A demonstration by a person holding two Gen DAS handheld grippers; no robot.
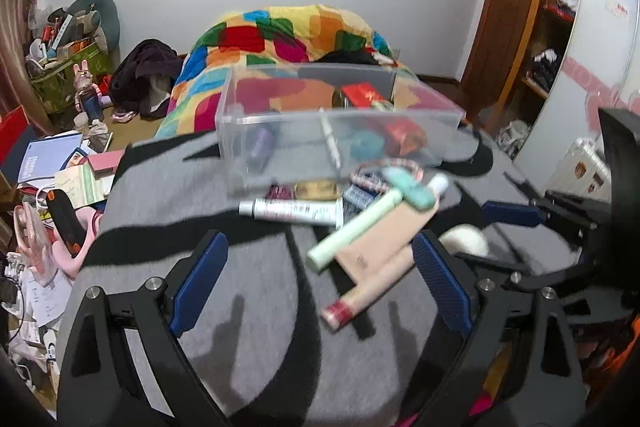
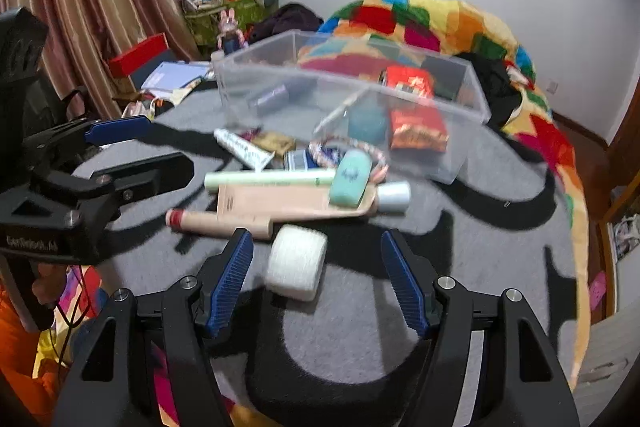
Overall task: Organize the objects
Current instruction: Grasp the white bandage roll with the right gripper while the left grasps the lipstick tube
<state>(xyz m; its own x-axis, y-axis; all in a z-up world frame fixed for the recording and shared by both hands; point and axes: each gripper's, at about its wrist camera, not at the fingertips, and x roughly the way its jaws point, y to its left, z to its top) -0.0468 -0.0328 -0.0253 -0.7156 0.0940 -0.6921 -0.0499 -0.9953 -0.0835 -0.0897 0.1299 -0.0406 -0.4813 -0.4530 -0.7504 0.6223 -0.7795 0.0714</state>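
Surface: grey cloth with black stripes (image 2: 460, 267); whether a bed or a desk lies under it cannot be told.

Left tool (image 1: 318, 279): jaws wide apart, nothing between the pads. The bare cloth shows in the gap. A beige tube with a red cap (image 1: 372, 291) lies just beside its right finger, at about 3 o'clock.

Pile of toiletries, from the right wrist view, left to right: white tube (image 2: 244, 149) at 11 o'clock, pale green stick (image 2: 272, 179), flat beige tube (image 2: 296, 201), mint green case (image 2: 352, 179) resting on the flat tube, a clear cap at the far right end.

Clear plastic box (image 2: 472, 95) at 12 o'clock behind the pile; it holds a purple item, a teal item and a red packet (image 2: 416, 119).

Right tool (image 2: 316, 273): jaws apart, not pressing on anything. A white roll (image 2: 296, 261) lies between the fingers, nearer the left one.

Patchwork blanket (image 2: 440, 23) at 1 o'clock, beyond the box.
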